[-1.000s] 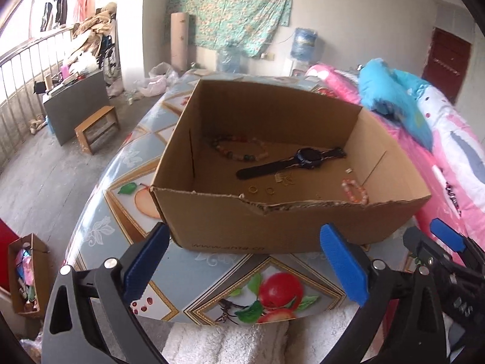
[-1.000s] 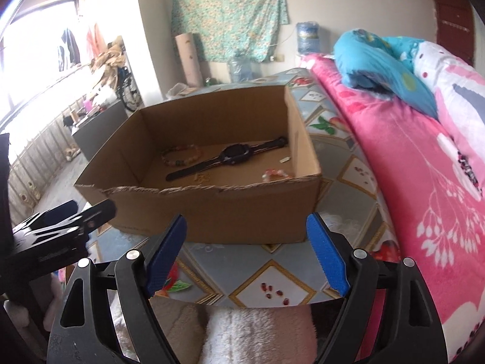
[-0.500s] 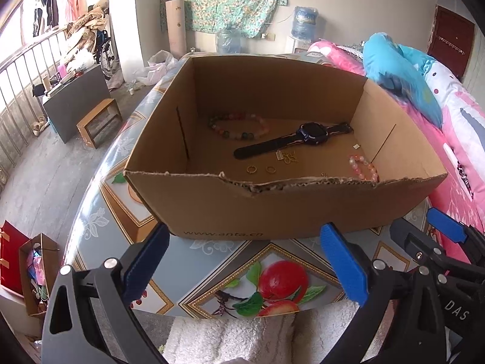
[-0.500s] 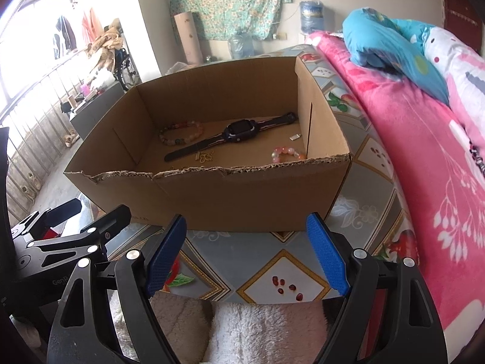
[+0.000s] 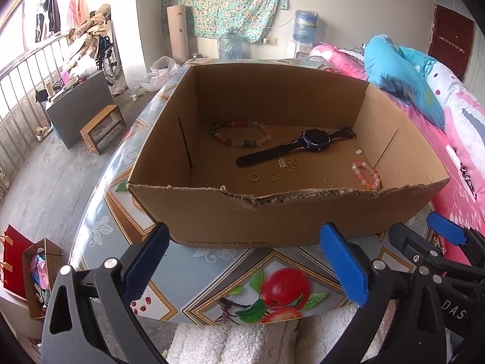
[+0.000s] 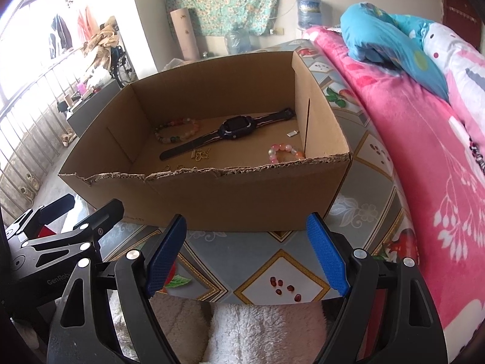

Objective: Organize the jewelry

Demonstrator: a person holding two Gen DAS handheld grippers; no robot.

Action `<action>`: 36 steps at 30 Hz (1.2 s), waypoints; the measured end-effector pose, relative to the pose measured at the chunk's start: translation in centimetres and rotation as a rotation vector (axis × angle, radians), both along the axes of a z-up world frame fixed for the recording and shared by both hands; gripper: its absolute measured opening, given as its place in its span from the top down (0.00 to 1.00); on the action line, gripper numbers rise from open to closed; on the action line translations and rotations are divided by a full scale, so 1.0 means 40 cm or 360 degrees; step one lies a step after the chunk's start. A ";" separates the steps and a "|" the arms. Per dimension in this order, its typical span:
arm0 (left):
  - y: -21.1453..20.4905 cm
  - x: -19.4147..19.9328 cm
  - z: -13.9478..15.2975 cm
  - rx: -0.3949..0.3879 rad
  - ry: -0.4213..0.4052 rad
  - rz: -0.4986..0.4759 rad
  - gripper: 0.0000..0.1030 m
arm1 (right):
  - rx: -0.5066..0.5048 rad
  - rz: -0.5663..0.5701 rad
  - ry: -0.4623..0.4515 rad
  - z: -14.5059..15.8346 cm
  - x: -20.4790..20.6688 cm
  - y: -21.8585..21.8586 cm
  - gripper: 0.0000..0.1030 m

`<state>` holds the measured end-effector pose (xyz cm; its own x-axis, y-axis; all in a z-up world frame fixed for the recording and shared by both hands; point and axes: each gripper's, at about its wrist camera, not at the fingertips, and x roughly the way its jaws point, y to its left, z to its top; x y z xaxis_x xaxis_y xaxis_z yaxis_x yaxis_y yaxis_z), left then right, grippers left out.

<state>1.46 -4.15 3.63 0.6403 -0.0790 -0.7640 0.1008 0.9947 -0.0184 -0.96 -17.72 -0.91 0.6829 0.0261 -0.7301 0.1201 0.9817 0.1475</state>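
An open cardboard box (image 5: 272,215) (image 6: 242,194) stands on the fruit-patterned table. Inside lie a multicoloured bead bracelet (image 5: 239,133) (image 6: 177,130), a black watch (image 5: 303,145) (image 6: 233,129), a pink bead bracelet (image 5: 365,174) (image 6: 285,151), two gold rings (image 5: 263,177), a gold chain (image 5: 289,163) (image 6: 200,154) and a small silver piece (image 5: 359,151) (image 6: 292,133). My left gripper (image 5: 242,261) is open and empty in front of the box's near wall. My right gripper (image 6: 247,254) is open and empty, also before the near wall.
A pink bed with a blue pillow (image 5: 400,82) (image 6: 391,48) runs along the right of the table (image 5: 212,276). A white fluffy cloth (image 6: 254,327) lies at the table's near edge. Left are a railing, a grey cabinet (image 5: 77,106), a wooden stool (image 5: 101,124) and bags (image 5: 27,267) on the floor.
Both grippers have risen and come closer to the box, so more of its floor and the jewelry shows. Both stay open and empty.
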 end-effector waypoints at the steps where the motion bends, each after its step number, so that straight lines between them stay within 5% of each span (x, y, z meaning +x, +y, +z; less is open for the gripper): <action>1: 0.001 0.001 -0.001 -0.0003 0.0004 0.0001 0.05 | 0.0001 0.0000 0.0002 0.000 0.001 0.000 0.24; 36: 0.010 0.002 -0.023 -0.0055 0.0093 0.0012 0.05 | -0.0007 -0.0011 0.0019 -0.006 0.001 -0.005 0.24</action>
